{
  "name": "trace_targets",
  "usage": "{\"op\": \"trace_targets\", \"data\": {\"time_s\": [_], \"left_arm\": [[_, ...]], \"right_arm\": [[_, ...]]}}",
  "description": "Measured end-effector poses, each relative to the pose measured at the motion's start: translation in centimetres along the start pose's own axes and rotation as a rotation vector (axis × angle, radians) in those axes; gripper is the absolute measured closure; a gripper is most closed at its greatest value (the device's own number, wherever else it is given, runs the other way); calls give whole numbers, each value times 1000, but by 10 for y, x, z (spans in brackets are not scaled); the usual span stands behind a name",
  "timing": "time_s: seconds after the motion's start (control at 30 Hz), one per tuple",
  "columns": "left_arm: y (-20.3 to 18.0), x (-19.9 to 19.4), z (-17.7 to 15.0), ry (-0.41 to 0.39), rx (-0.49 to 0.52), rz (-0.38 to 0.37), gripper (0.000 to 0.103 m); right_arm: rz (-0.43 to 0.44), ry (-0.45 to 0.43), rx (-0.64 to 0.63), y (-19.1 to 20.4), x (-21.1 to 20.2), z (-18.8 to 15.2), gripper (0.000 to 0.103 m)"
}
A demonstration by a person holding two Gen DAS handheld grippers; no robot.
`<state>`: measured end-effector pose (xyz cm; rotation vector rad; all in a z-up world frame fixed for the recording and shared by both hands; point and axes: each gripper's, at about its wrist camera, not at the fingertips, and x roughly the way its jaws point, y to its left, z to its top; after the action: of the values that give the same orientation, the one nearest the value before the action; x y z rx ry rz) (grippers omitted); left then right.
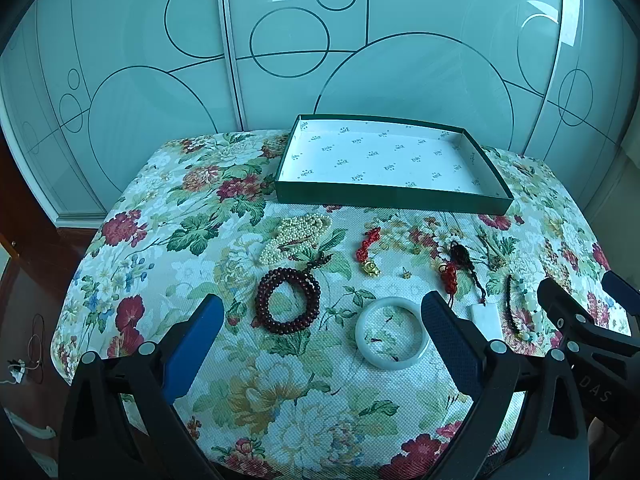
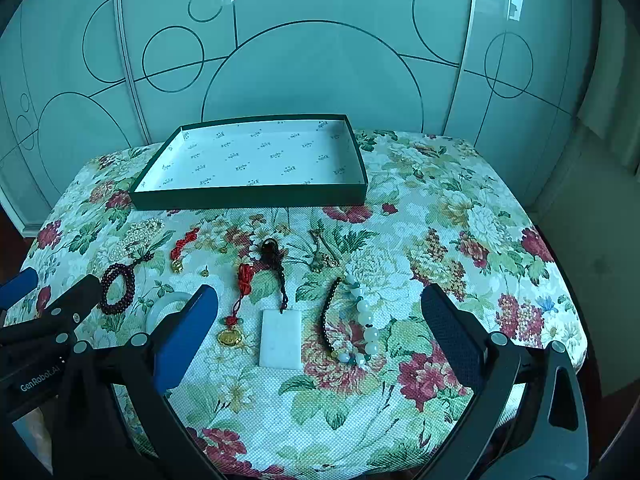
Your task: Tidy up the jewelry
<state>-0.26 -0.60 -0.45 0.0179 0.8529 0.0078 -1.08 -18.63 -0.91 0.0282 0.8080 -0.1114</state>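
My left gripper (image 1: pixel 325 320) hangs open above a dark red bead bracelet (image 1: pixel 288 302) and a white jade bangle (image 1: pixel 394 332), holding nothing. My right gripper (image 2: pixel 320 320) is open too, over a white slab pendant (image 2: pixel 280 338) on a dark cord and a pale jade bead bracelet (image 2: pixel 362 320). A pearl necklace (image 1: pixel 296 236), a red knot charm with a gold piece (image 1: pixel 366 254) and a second red cord with a gold charm (image 2: pixel 236 316) lie on the floral cloth. The green tray (image 1: pixel 392 196) stands behind them with nothing in it.
A small gold stud (image 1: pixel 406 273) and a thin gold chain (image 2: pixel 324 256) also lie on the cloth. The floral cloth (image 2: pixel 460 220) has bare room at the right. Frosted sliding doors (image 1: pixel 280 40) stand close behind the table. Cables (image 1: pixel 28 356) lie on the floor at left.
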Motion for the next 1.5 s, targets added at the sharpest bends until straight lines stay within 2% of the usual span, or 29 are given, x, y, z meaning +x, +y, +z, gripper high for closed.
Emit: {"op": "trace_targets", "data": {"time_s": [0.6, 0.77, 0.97, 1.03, 1.07, 1.1, 1.17, 1.3, 1.5], "left_arm": [[3, 9, -1, 19, -6, 3, 5], [13, 22, -2, 40, -24, 4, 5], [29, 39, -6, 58, -43, 41, 5], [38, 48, -8, 87, -68, 41, 5], [41, 51, -8, 97, -81, 48, 5], [46, 54, -10, 103, -99, 56, 5], [51, 57, -11, 104, -119, 60, 5], [58, 63, -10, 105, -133, 67, 5], [57, 67, -10, 102, -112, 70, 5]], "right_arm": [[-4, 9, 6, -4, 5, -1, 2], [-25, 47, 41, -23, 19, -3, 2], [-68, 96, 84, -52, 39, -15, 2], [-83, 114, 99, -59, 45, -19, 11], [-88, 123, 104, -62, 48, -20, 22], [-93, 136, 108, -65, 52, -22, 27], [-93, 160, 113, -69, 61, -24, 28], [-77, 181, 108, -66, 73, -25, 40], [-68, 187, 62, -50, 85, -24, 44]]}}
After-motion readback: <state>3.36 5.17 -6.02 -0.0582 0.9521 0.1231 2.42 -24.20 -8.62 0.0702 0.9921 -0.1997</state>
